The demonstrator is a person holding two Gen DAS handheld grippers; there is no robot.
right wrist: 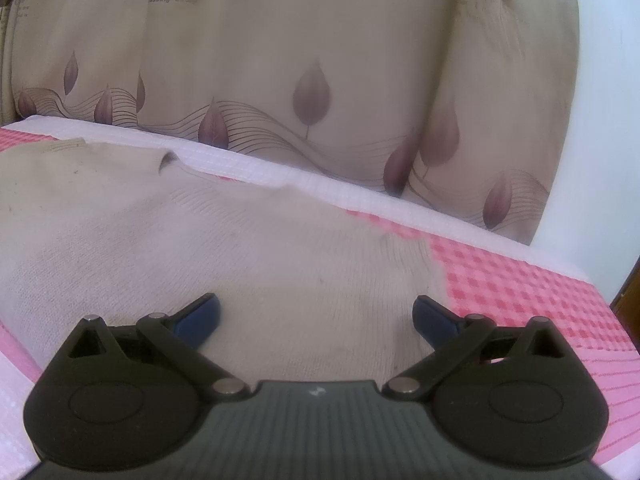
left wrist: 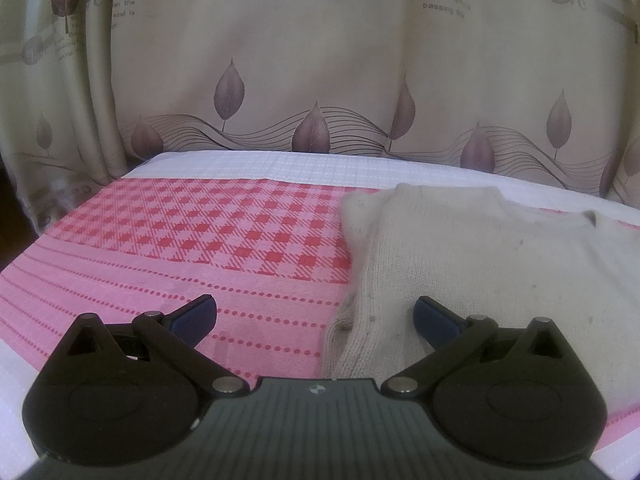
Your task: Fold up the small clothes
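On the pink checked cloth [left wrist: 208, 240] lies a cream knit garment [left wrist: 460, 264]; its left edge sits between the spread-wide left gripper [left wrist: 316, 316], while the right gripper [right wrist: 316, 316] gapes empty over its middle.

Work surface: a flat top covered by a pink cloth [left wrist: 120, 280] with a red-and-pink checked centre, dotted stripes toward the near edge and a white waffle-textured border [left wrist: 280, 164] along the far edge. A cream knitted sweater [left wrist: 480, 264] lies spread directly on the cloth, its neck toward the far edge.
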